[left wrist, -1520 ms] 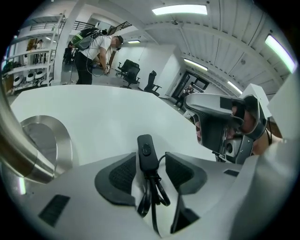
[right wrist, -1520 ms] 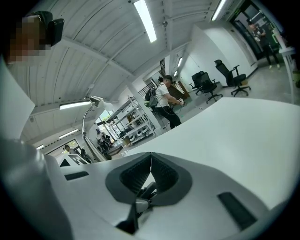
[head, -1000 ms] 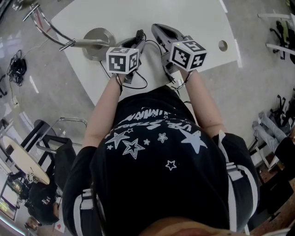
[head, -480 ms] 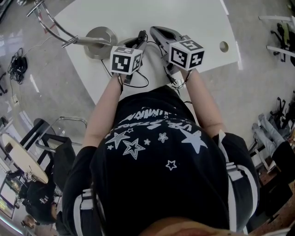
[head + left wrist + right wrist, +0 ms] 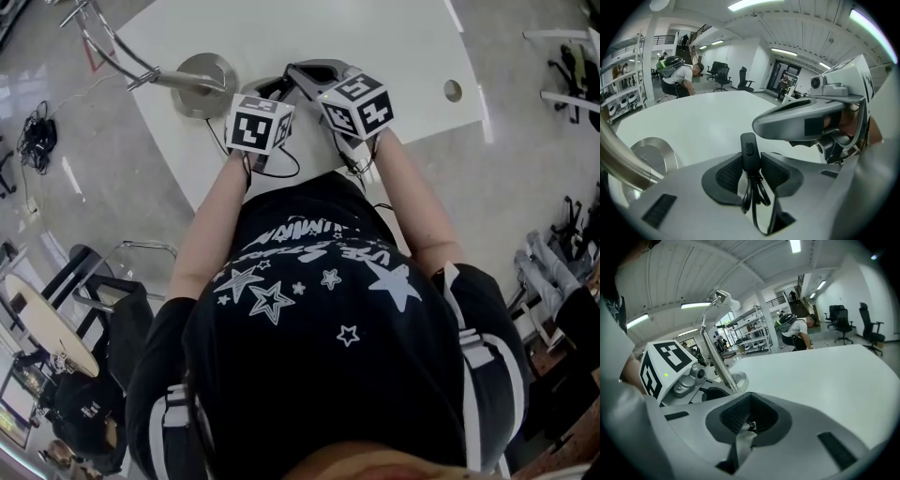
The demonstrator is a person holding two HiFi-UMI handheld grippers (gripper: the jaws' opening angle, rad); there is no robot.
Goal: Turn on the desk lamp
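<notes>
Currently left hand-held gripper (image 5: 750, 163) grips the desk lamp's cord switch (image 5: 749, 149); right hand-held gripper (image 5: 750, 416) closed, empty, just beside.

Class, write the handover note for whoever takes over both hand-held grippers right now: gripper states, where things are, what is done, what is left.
Left hand-held gripper: shut on the cord's inline switch, button face exposed.
Right hand-held gripper: shut, empty, its tip close by the switch.
Desk lamp: upright on the white table.
Done: switch gripped.
Left: probably press the button with the right tip.
</notes>
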